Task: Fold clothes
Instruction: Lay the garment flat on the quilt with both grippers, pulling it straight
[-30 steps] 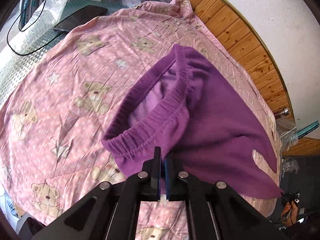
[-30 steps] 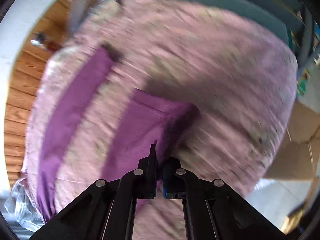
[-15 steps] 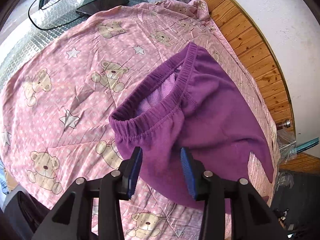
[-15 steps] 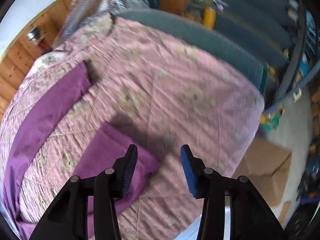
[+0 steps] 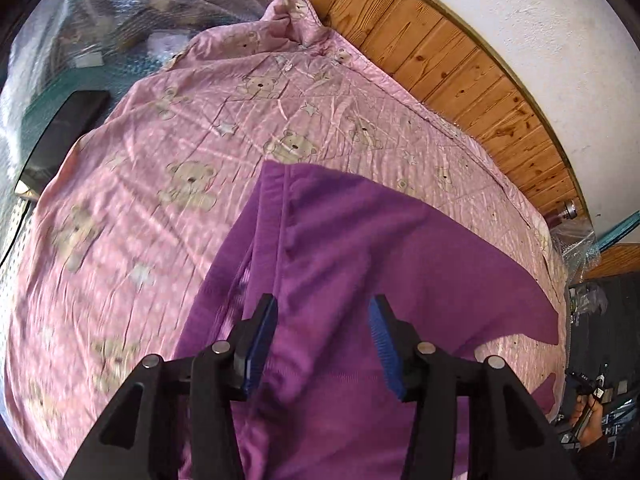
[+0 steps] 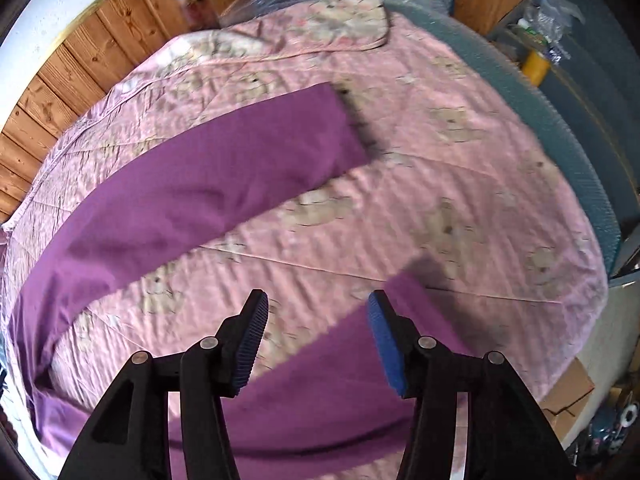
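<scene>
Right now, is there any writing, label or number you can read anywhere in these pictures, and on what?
None can be read.
The pink bear-print quilt carries only bears and stars.
The purple trousers are plain.
The jar by the wall shows no legible label.

pretty bright daylight, washed-out sheen on the pink quilt (image 5: 192, 152) | motion blur smears the bear print toward 8 o'clock in the left view, most of the right view too | dark shadow at the purple trousers (image 6: 208, 176) cuff | heavy fisheye bending, black corners
</scene>
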